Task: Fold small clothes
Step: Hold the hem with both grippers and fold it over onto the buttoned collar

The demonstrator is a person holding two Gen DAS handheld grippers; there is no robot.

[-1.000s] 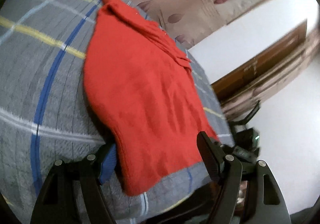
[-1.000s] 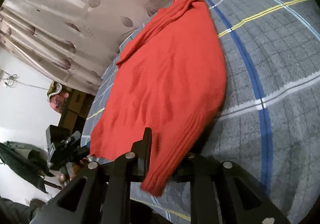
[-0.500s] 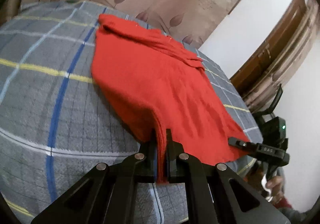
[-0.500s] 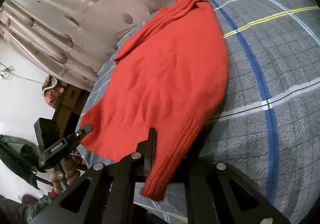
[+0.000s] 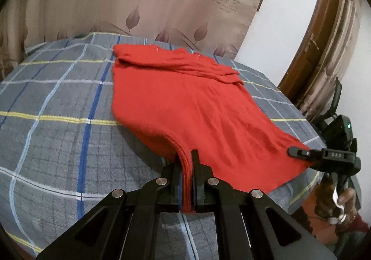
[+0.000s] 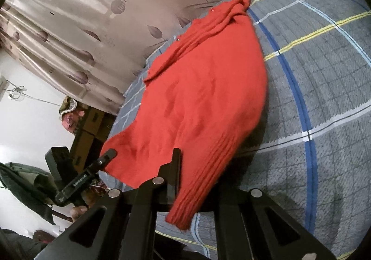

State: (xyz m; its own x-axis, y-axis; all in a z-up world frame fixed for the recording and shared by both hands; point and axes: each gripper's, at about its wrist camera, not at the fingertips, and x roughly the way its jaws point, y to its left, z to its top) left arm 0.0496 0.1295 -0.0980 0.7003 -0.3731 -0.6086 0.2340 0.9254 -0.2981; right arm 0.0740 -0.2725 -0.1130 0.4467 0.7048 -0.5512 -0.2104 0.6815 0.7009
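Sweater (image 5: pixel 185 106), red knit, lies spread on a grey plaid bedspread (image 5: pixel 58 120) with blue, yellow and white lines; its bunched neck end is at the far side, near the leaf-print curtain (image 5: pixel 162 4). Left gripper (image 5: pixel 185 162): jaws closed tight on a pinch of the ribbed hem at the near left corner, fabric standing up between the fingers. Right gripper (image 6: pixel 197 167): the ribbed hem corner drapes over and between the fingers, hiding the right finger; left finger (image 6: pixel 175 162) presses against the knit, so it appears clamped on the sweater (image 6: pixel 204 97). From the left wrist view the right gripper (image 5: pixel 299 152) shows at the hem's other corner, tip touching the cloth. Hem edge is raised off the bedspread (image 6: pixel 324 74) between the two grips. Wooden door (image 5: pixel 308 46) stands at right.
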